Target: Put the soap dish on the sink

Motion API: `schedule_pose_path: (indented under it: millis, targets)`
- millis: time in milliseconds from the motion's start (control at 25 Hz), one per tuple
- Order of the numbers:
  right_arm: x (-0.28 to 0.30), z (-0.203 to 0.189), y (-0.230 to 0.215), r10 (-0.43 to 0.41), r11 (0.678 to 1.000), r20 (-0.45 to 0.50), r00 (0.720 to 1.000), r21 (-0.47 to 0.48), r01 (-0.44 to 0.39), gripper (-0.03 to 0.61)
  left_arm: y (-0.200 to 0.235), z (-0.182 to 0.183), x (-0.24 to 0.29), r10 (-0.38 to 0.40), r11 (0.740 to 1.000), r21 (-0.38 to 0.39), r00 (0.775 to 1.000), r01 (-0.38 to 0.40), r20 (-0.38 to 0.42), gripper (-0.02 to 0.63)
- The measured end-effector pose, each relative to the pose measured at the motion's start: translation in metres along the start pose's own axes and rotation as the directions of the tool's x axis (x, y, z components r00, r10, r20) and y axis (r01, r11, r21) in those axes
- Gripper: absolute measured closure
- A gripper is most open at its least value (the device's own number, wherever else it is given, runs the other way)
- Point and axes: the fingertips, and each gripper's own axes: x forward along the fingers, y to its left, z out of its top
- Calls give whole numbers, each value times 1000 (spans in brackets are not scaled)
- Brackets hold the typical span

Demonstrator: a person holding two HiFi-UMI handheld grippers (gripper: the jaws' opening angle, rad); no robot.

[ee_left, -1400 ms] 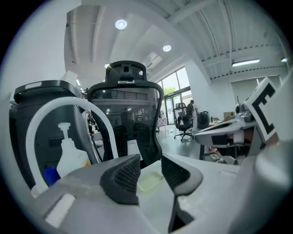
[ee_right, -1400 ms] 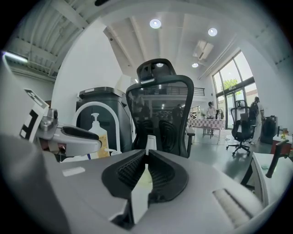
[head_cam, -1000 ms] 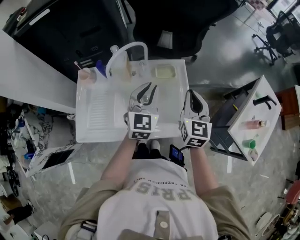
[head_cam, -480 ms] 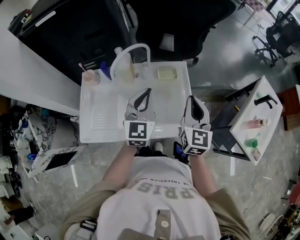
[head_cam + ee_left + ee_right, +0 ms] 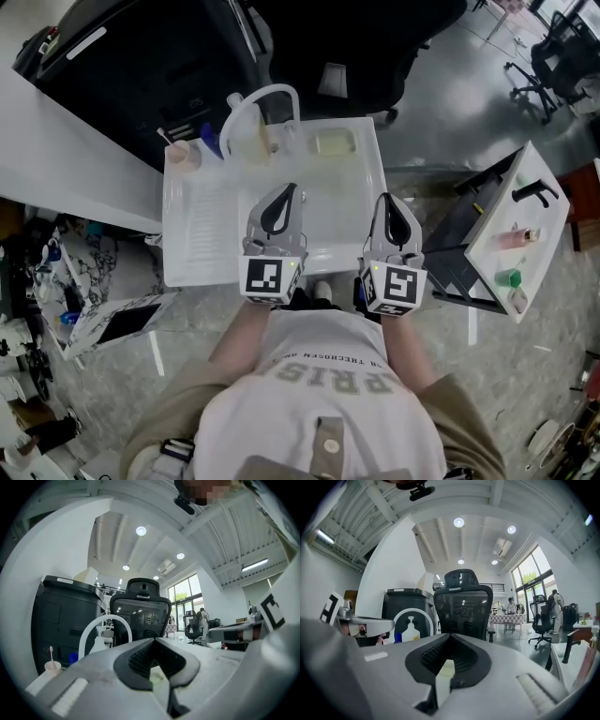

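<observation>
Both grippers drawn back toward the sink's [image 5: 187,267] near edge. Left gripper [image 5: 286,190]: jaws, lately spread, now pressed together, empty. Right gripper [image 5: 389,199]: likewise. Soap dish [image 5: 333,143]: on the sink's rear corner, apparently delivered.

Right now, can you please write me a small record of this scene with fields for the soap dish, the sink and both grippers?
soap dish: lies on the sink's back right corner, right of the faucet
sink: white, a cup at its back left corner
left gripper: shut, empty, above the sink's near part
right gripper: shut, empty, at the sink's near right edge
task: looks done
</observation>
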Motion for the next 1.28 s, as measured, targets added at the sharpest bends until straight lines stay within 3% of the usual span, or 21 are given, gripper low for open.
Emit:
schedule_pose_path:
  millis: [440,1280]
  targets:
    - [-3,15,2,15,1000,57,998,1,-15,574,2,11,0,12,1000,16,1000,-12,15,606]
    - [3,20,1,22,999,65,998,-28,-21,577,-1,13,5,7,1000,21,1000,-7,14,606]
